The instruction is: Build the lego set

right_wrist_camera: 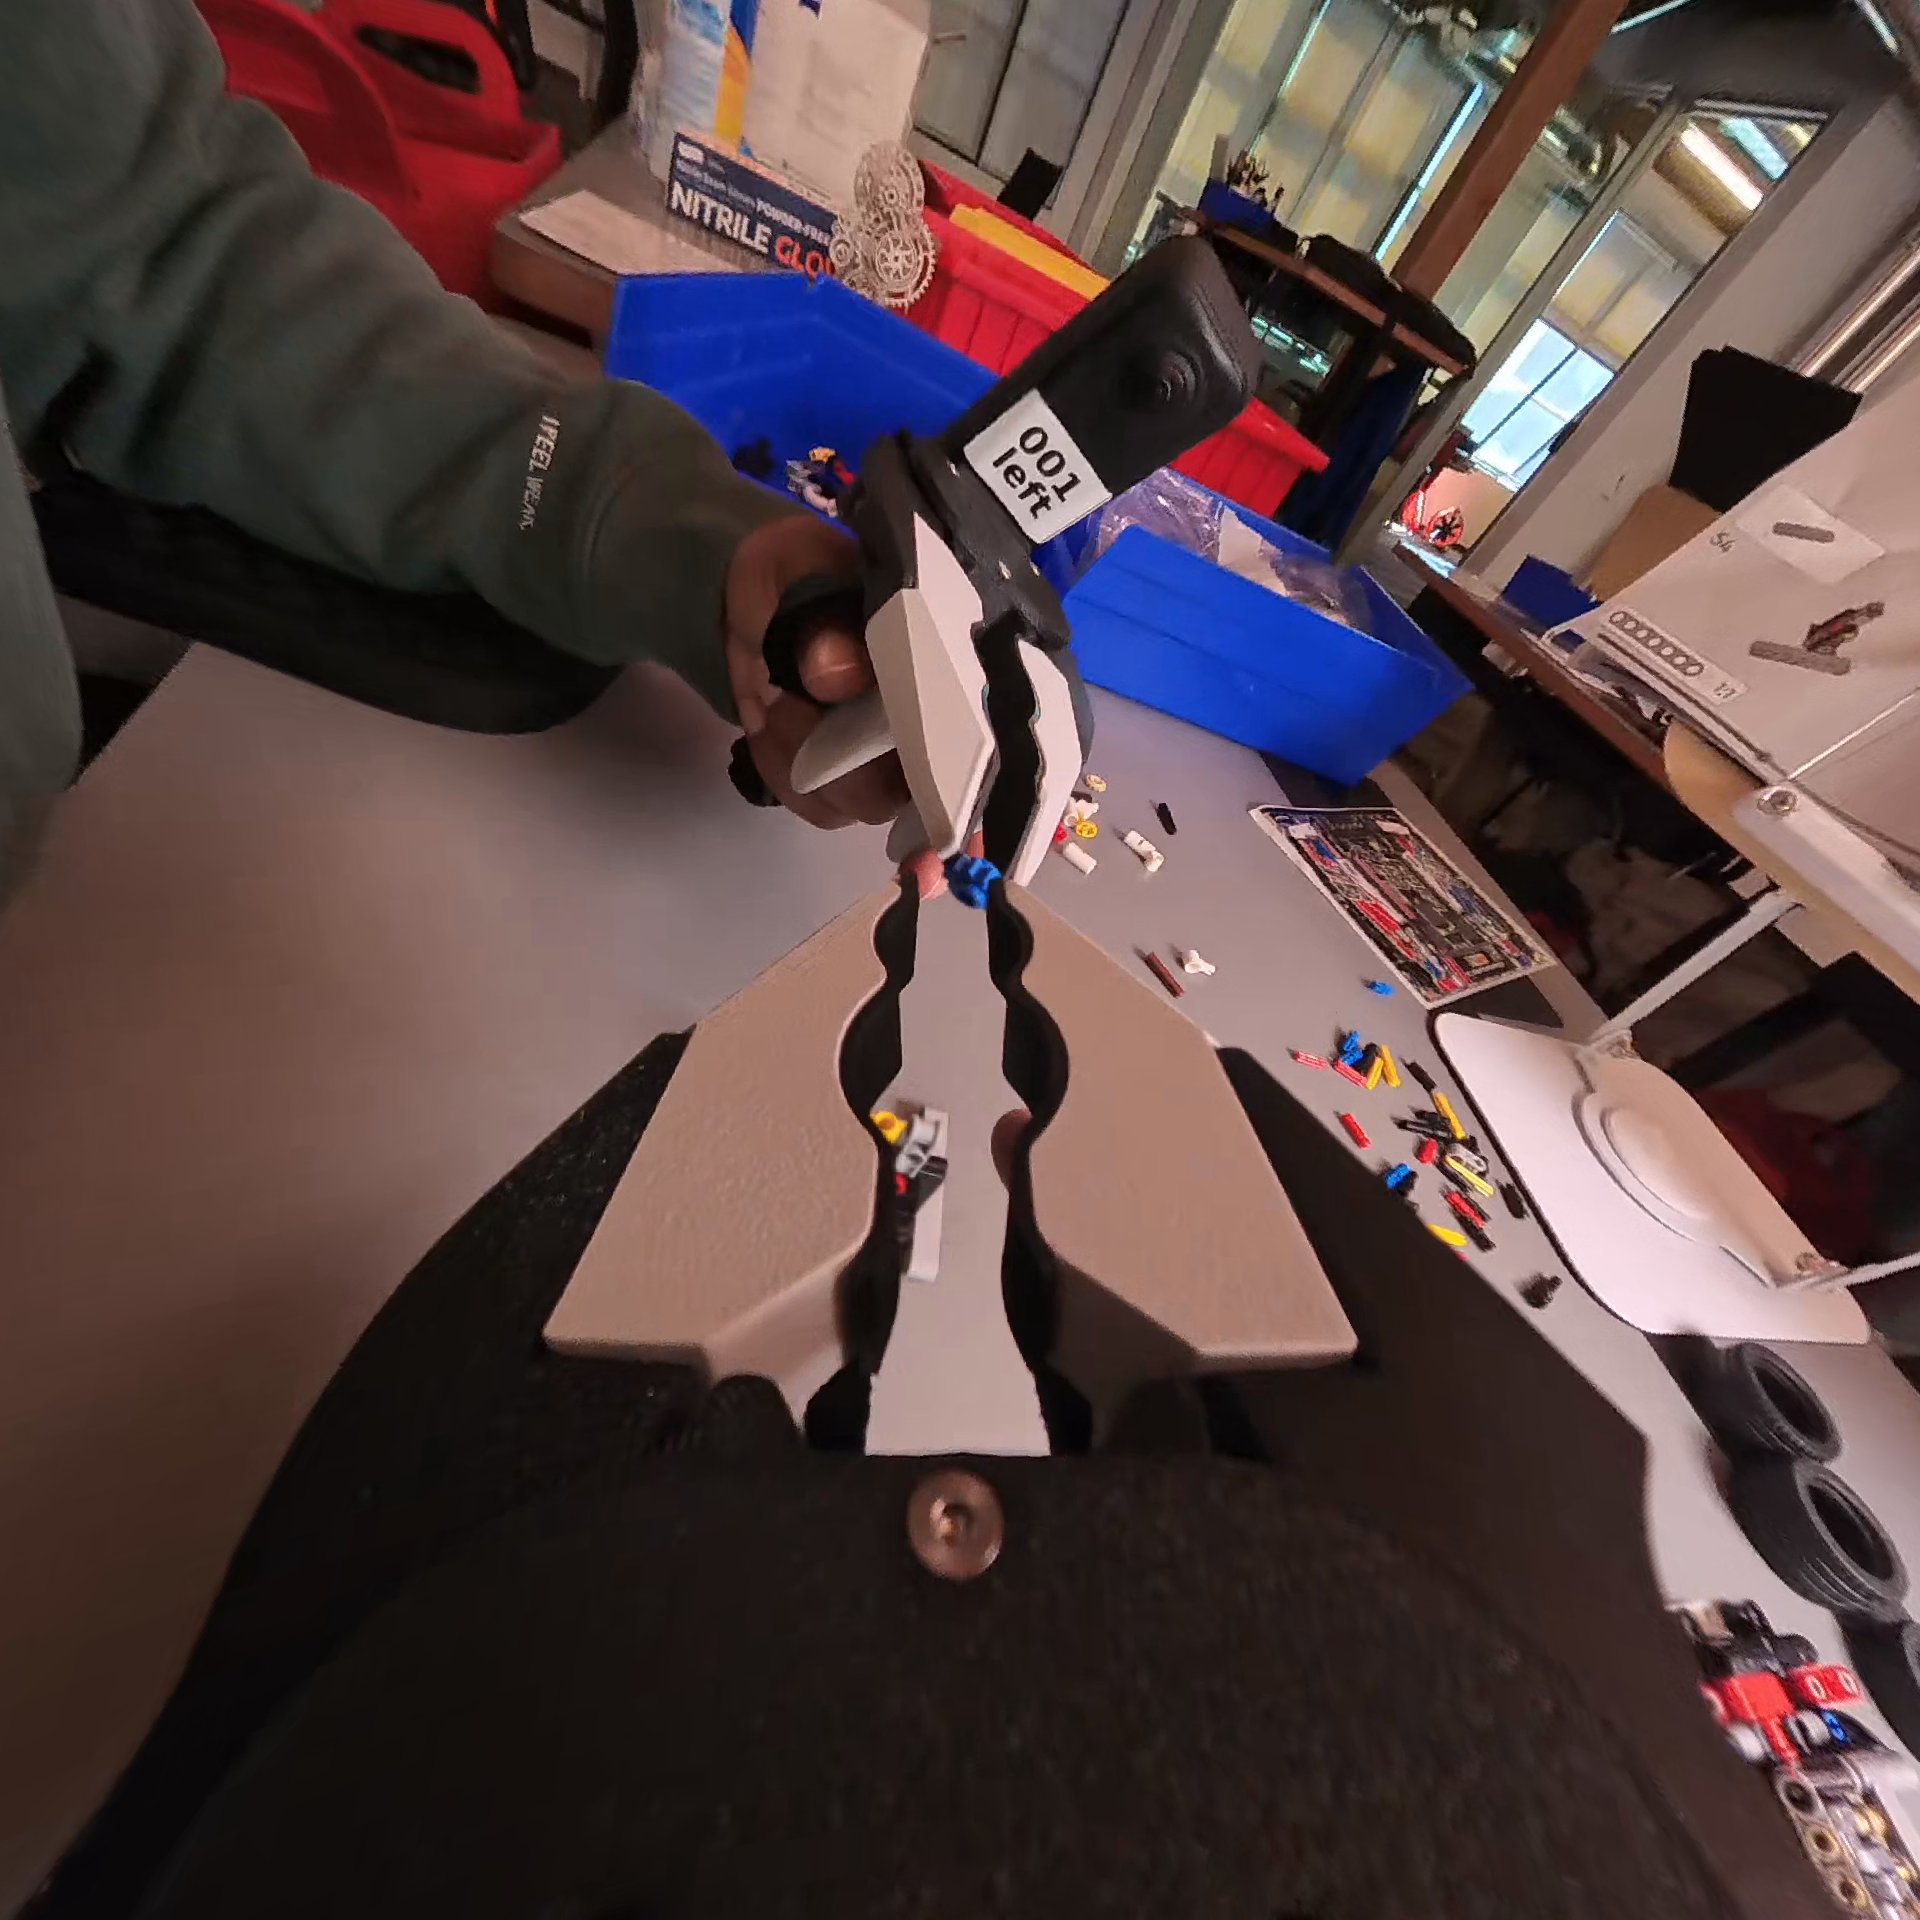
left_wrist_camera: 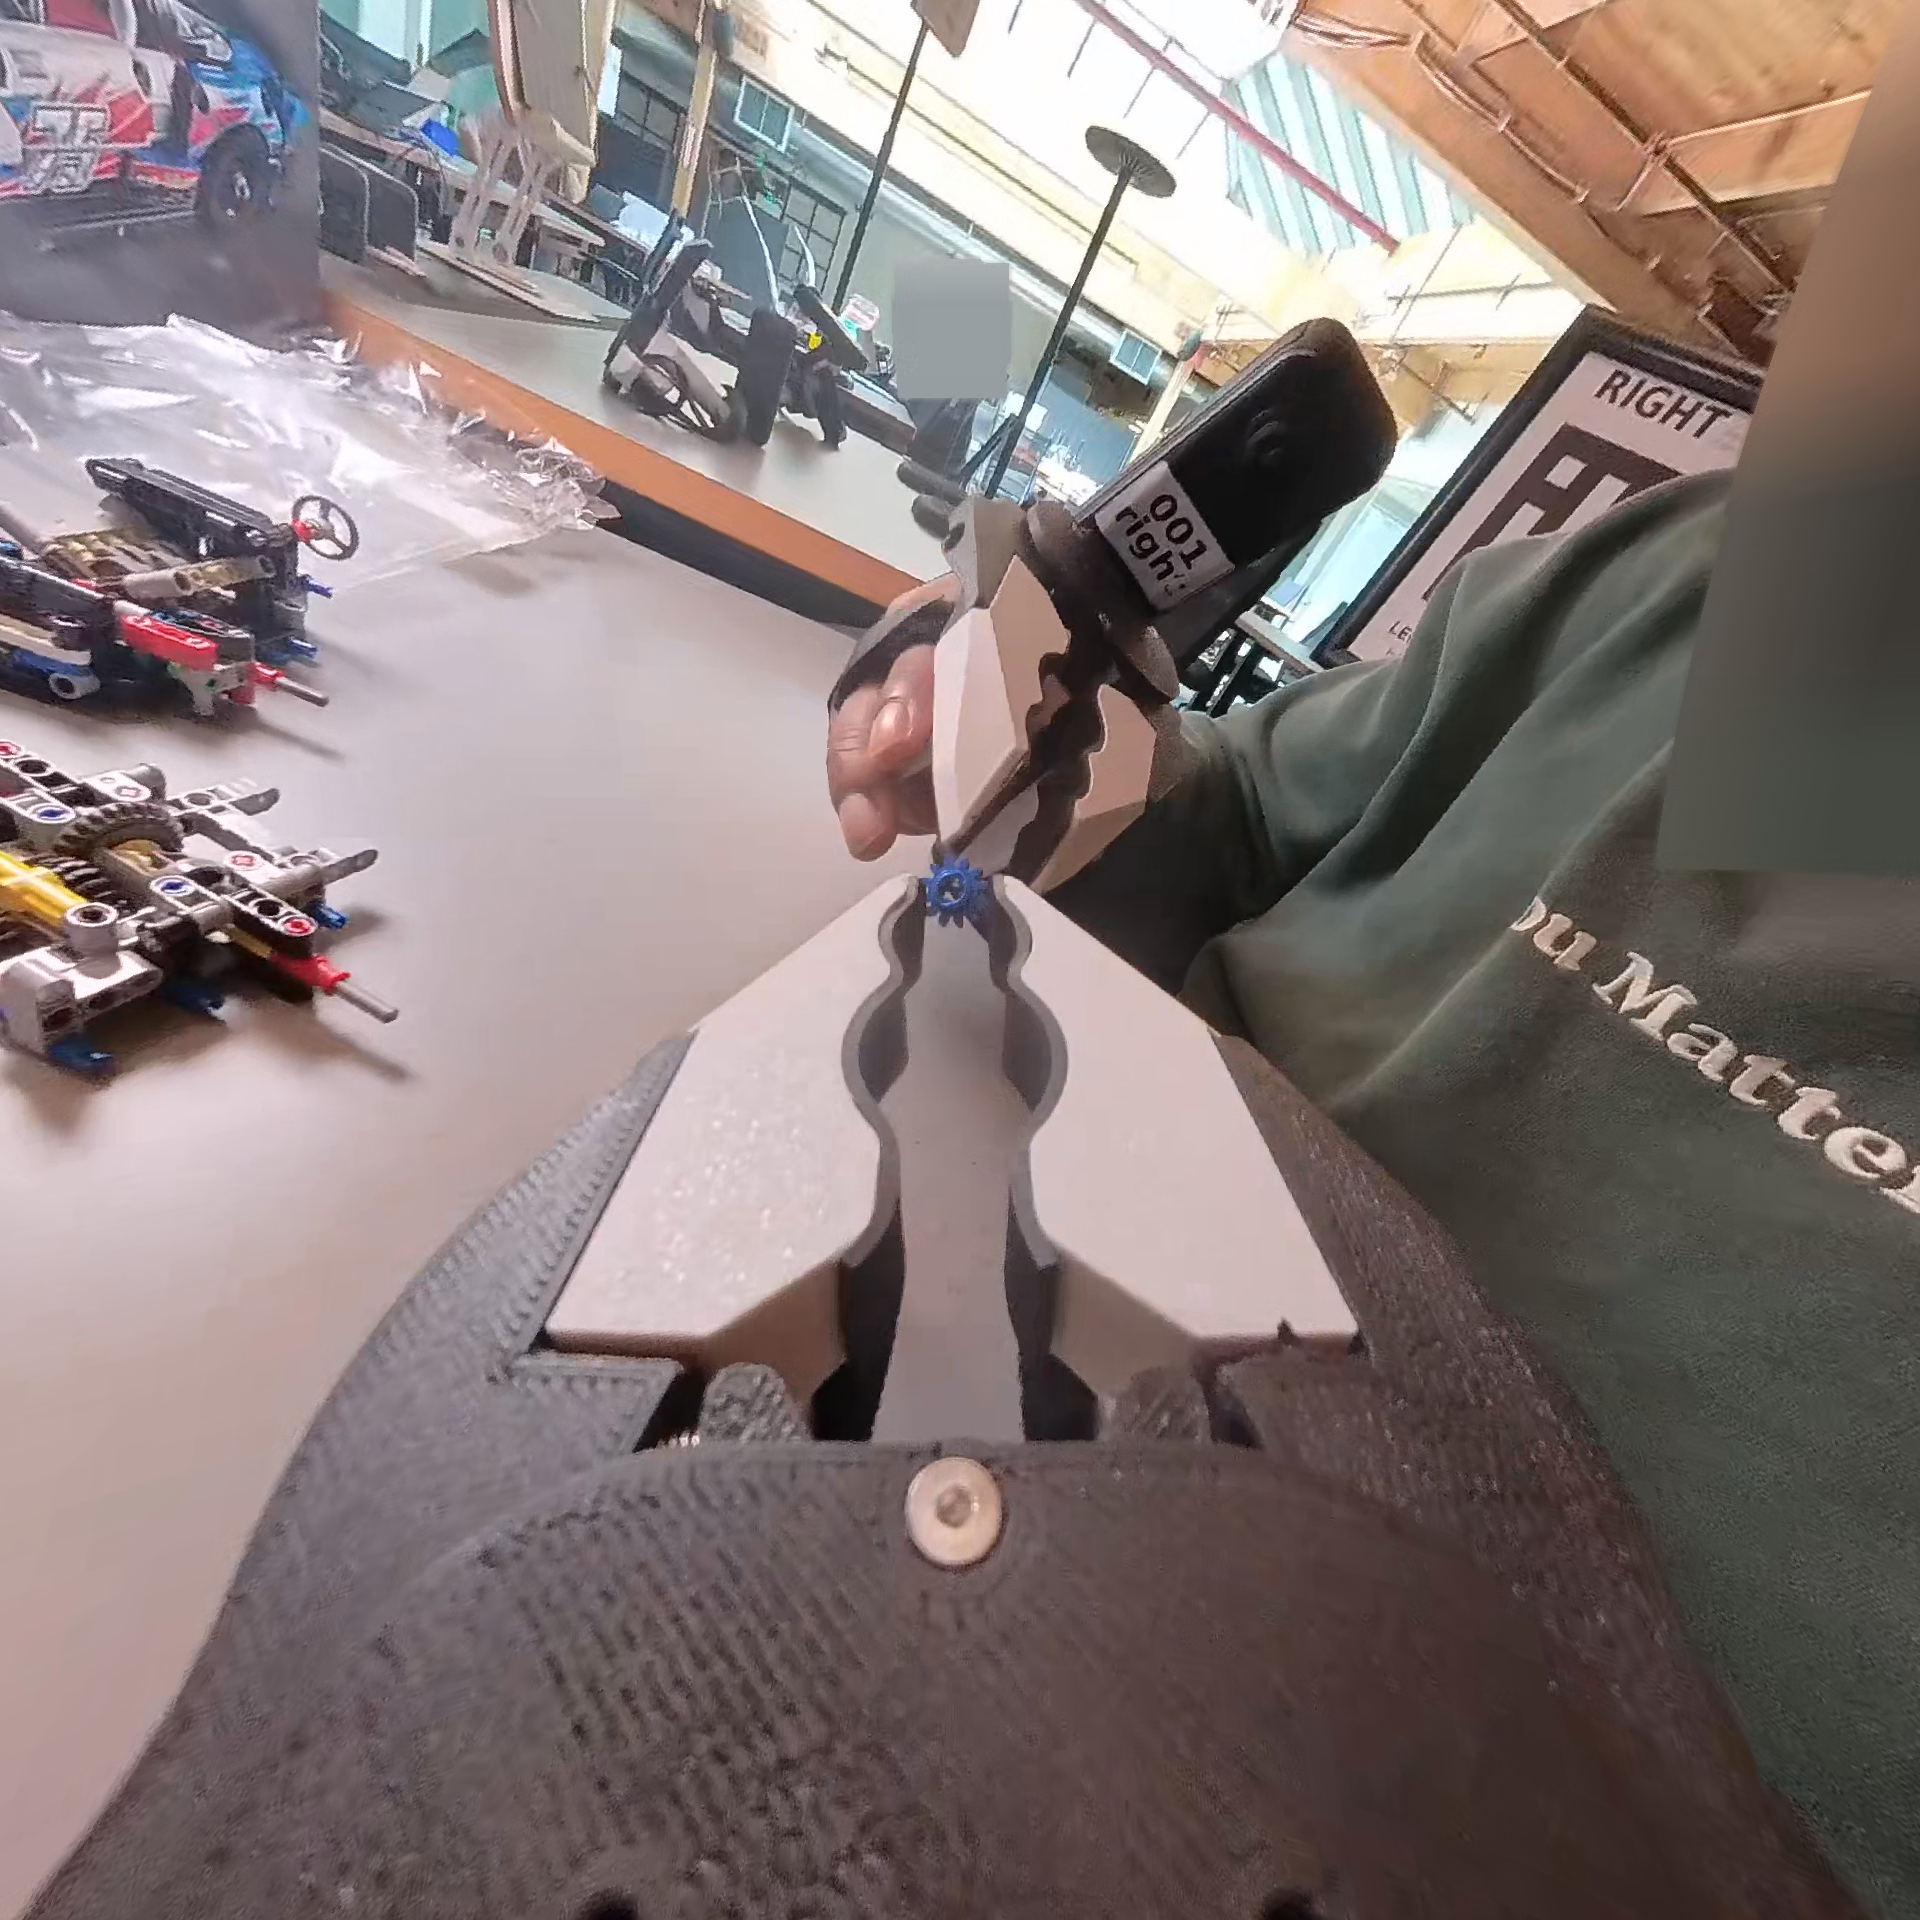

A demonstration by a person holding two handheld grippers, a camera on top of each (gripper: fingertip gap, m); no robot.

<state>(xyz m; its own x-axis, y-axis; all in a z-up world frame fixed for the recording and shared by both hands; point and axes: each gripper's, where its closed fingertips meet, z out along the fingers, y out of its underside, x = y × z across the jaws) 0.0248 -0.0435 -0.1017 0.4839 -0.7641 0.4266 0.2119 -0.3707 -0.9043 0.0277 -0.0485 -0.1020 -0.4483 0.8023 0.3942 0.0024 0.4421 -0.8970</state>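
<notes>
The grey table (left_wrist_camera: pixel 582 727) carries two partly built toy-brick vehicle assemblies (left_wrist_camera: pixel 156 914) near its left edge, with crumpled clear plastic film (left_wrist_camera: pixel 312 436) behind them. In the right wrist view, blue bins (right_wrist_camera: pixel 1226 644) stand at the far edge, a printed instruction sheet (right_wrist_camera: pixel 1403 894) lies toward the right edge, and loose small pins (right_wrist_camera: pixel 1423 1132) are scattered beside it. Above the table, the left gripper (left_wrist_camera: pixel 954 902) is clamped on a small blue toothed gear (left_wrist_camera: pixel 951 894). The right gripper (right_wrist_camera: pixel 951 883) meets it tip to tip, jaws narrowly apart at the same gear (right_wrist_camera: pixel 966 881); whether its pads press cannot be told.
</notes>
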